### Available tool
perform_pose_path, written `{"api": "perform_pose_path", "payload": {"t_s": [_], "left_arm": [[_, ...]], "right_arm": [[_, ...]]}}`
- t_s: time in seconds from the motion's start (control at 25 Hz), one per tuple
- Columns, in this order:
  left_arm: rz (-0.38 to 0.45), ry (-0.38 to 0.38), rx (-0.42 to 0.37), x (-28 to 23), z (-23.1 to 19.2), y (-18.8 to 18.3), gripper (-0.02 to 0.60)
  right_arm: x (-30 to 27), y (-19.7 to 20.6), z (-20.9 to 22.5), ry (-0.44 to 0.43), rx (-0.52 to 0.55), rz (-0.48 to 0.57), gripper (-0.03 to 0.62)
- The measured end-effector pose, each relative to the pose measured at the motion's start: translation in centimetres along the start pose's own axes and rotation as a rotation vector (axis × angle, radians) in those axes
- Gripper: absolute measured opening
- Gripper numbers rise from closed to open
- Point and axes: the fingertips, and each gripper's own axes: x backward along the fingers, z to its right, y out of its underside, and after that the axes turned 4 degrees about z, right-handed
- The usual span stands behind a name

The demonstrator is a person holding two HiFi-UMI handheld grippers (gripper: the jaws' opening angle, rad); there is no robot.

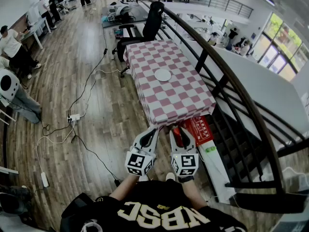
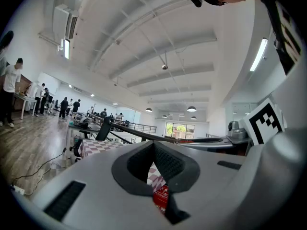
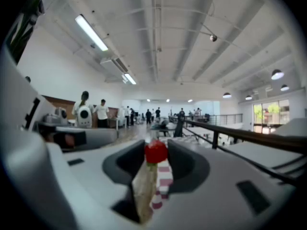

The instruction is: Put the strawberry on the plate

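Right hand-held gripper [image 3: 156,156] up front, jaws standing fairly wide and clamped on the strawberry [image 3: 156,151], a small, glossy red, rounded fruit pinched between the dark pads at the tips, up in the air and not on the bench. Beside it, the left hand-held gripper [image 2: 154,146] has its textured tips drawn together, just a thin wedge of gap nearer the camera and nothing caught in it. Both are chunky white shells with black-and-white marker cubes on the back, side by side just short of the bench's near edge. Just past the right one, a red box [image 1: 199,129] with print on it sits low at the foot of the bench. On to the bench [image 1: 159,116] itself: long, rectangular, draped in a pink-and-white checked cloth [image 1: 181,98] that hangs over the sides. Midway along lies the plate [image 1: 162,75], round, white, smooth, well apart from the strawberry. Past the far end, a black office chair [image 1: 150,23]. A dark curved metal railing [image 1: 227,88] runs along the right, and cables [image 1: 89,81] trail over the wooden plank floor [image 1: 63,71] at left
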Motion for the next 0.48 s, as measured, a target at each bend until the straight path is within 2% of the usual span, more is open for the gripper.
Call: {"api": "perform_pose_path", "payload": {"t_s": [0.16, 0.48], "left_arm": [[0.002, -0.007, 0.01, 1.4, -2.0, 0.0, 0.009], [-0.05, 0.002, 0.049, 3.5, -4.2, 2.1, 0.009]], "right_arm": [[-0.8, 0.0, -2.2, -0.006, 0.005, 0.002, 0.155], [-1.9, 0.8, -5.5, -0.02, 0.035, -0.016, 0.155]]}}
